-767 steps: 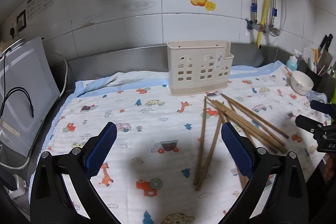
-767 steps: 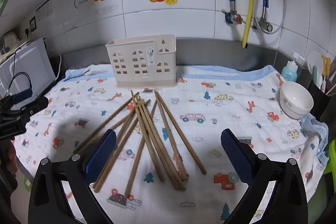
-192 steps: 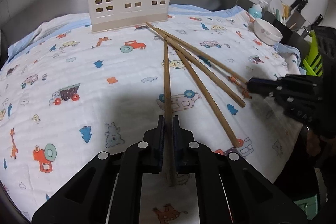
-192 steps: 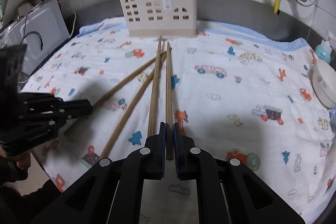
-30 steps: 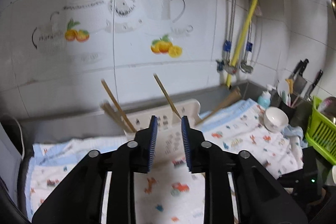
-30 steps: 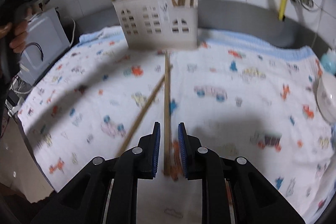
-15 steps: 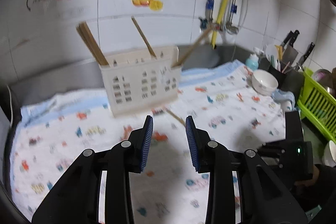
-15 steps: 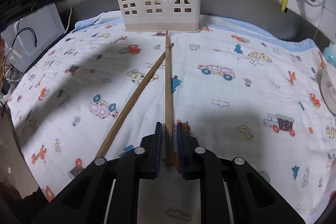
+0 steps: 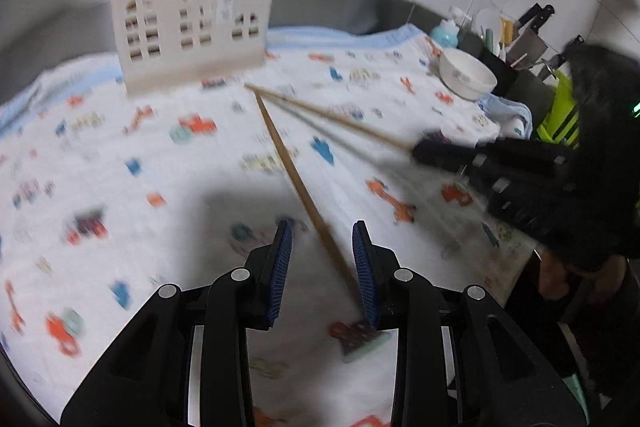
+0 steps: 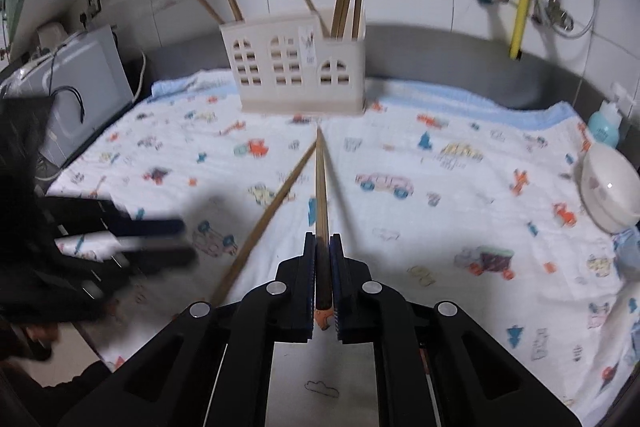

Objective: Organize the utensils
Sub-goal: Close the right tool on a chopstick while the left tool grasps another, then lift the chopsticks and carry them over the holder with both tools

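Observation:
A cream utensil holder (image 9: 188, 27) (image 10: 296, 67) stands at the back of the patterned cloth (image 9: 120, 155) with several chopsticks upright in it. My left gripper (image 9: 322, 239) is open, low over the cloth, its jaws on either side of a loose chopstick (image 9: 296, 187). My right gripper (image 10: 321, 247) is shut on a second chopstick (image 10: 320, 183) that points at the holder; it shows in the left wrist view (image 9: 440, 151). The loose chopstick (image 10: 264, 215) lies left of the held one. The left gripper (image 10: 152, 239) shows blurred at left.
A white bowl (image 9: 466, 75) (image 10: 608, 191) sits at the cloth's right edge beside a blue bottle (image 10: 606, 127). Knives and a green rack (image 9: 560, 115) stand far right. A grey appliance (image 10: 80, 83) stands at the left. Pipes run down the tiled wall.
My left gripper has come down from near the holder to the cloth and opened around the loose chopstick. My right gripper has shut on its chopstick and lifted slightly.

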Motion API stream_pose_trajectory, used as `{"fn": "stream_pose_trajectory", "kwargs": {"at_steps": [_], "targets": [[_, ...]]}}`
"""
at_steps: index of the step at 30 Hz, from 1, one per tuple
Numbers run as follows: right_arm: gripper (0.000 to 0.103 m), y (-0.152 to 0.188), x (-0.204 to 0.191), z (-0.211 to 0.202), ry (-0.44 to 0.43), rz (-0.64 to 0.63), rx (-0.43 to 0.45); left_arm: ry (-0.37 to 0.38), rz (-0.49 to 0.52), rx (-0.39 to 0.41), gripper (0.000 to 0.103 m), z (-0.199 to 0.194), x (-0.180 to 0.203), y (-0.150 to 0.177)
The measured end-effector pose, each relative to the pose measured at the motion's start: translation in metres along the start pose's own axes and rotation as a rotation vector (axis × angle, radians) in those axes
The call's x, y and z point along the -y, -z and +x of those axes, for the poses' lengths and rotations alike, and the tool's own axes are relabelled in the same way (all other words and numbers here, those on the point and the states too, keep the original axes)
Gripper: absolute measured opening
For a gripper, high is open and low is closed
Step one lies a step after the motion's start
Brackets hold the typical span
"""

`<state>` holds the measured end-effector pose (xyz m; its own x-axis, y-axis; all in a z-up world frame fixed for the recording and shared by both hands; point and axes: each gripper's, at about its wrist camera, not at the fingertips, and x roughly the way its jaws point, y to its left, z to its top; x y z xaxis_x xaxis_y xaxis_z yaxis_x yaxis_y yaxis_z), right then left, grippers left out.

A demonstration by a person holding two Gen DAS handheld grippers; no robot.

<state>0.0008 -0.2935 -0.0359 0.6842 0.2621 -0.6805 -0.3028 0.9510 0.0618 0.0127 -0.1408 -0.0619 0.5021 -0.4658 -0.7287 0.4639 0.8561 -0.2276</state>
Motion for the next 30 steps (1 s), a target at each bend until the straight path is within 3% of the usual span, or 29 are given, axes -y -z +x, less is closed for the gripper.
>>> {"fn": "stream_pose_trajectory", "kwargs": {"at_steps": [8,14,27,30], "targets": [[0.007,-0.005,-0.001,-0.014,-0.023,0.000,0.040,-0.054,-0.007,-0.082,0.027,0.029,0.013,0.012],[0.007,-0.003,0.000,-0.015,-0.033,0.010,0.044,-0.161,0.065,-0.085,0.024,0.036,0.022,0.011],[0.007,-0.011,0.006,-0.036,-0.034,0.025,0.114,-0.201,0.042,-0.054,0.015,0.039,0.019,0.010],[0.007,-0.016,0.006,-0.043,-0.031,0.019,0.134,-0.174,0.012,-0.059,0.009,0.038,0.012,0.006]]}}
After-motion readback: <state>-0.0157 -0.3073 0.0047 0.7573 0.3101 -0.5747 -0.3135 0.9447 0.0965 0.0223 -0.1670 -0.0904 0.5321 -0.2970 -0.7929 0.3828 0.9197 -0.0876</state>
